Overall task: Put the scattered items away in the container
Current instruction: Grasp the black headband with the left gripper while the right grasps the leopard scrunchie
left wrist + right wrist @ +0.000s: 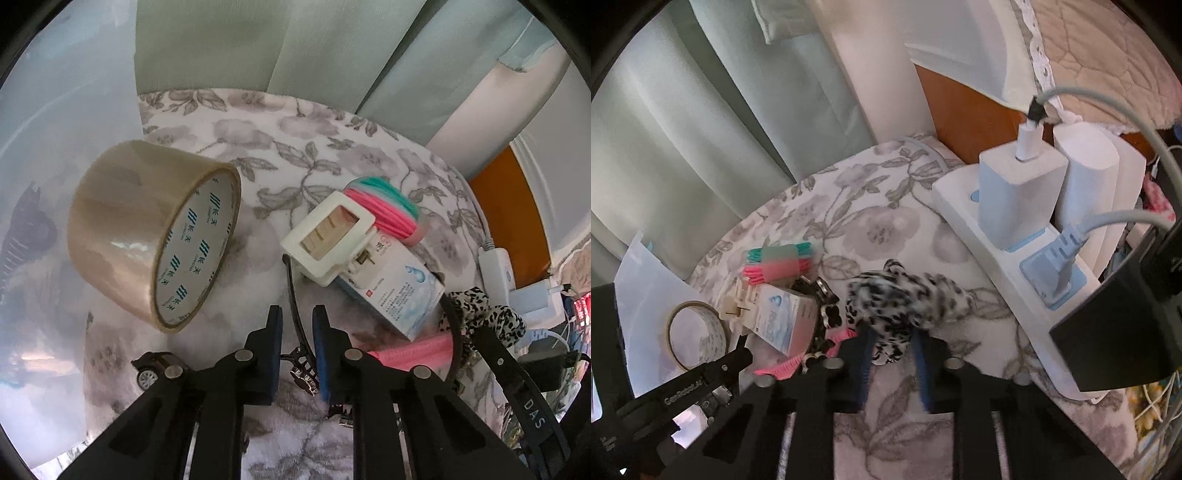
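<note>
Pinching a black clip (295, 295) in your left tongs (297, 317) and the leopard scrunchie (905, 306) in your right tongs (891, 345), you have barely begun. Tape (155, 236), box (399, 291) and bands (384, 210) lie loose on the table (295, 147); the container's fill is unclear.

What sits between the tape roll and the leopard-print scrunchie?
The cream hair claw and the small blue-and-white box leaning by it lie between the tape roll and the leopard-print scrunchie, clearest in the right wrist view.

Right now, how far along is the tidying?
Done: nothing I can confirm; the tape leans by the clear container, in or out unclear. In hand: left gripper shut on the black clip, right gripper shut on the scrunchie. Left: white clip, box, hair ties, pink comb and toy car lie on the cloth.
</note>
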